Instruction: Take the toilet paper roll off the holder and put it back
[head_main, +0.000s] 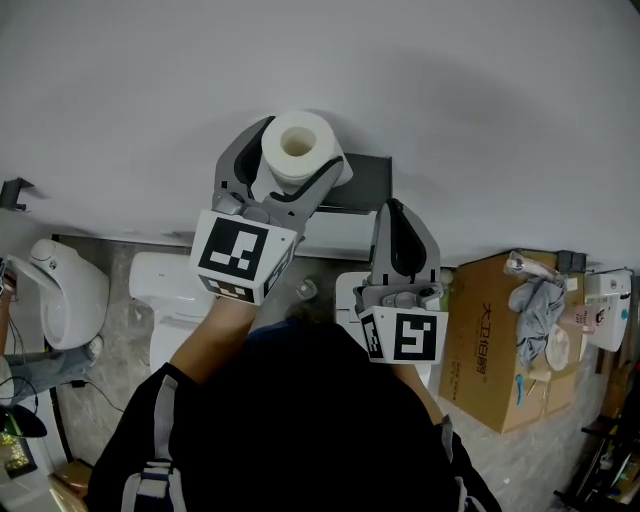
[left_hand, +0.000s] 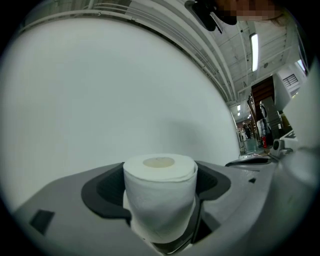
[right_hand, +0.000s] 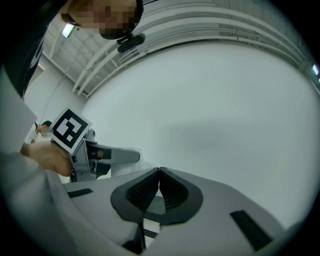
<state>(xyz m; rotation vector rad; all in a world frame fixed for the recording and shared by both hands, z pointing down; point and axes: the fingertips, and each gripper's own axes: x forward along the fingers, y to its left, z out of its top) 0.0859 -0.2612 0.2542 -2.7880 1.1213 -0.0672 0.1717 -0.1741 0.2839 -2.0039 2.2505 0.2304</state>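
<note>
White toilet paper roll (head_main: 298, 148) sits clamped by its sides in the left claw (left_hand: 160, 182), just beside the dark holder (head_main: 366, 182), seemingly off it. The right claw (right_hand: 159, 174), jaws together and empty, hangs near the holder.

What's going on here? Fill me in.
A person faces a white wall with a gripper in each hand. The left gripper is shut on the toilet paper roll, holding it up beside the dark holder, apparently off it. The right gripper is empty, fingers together, near the holder.
</note>
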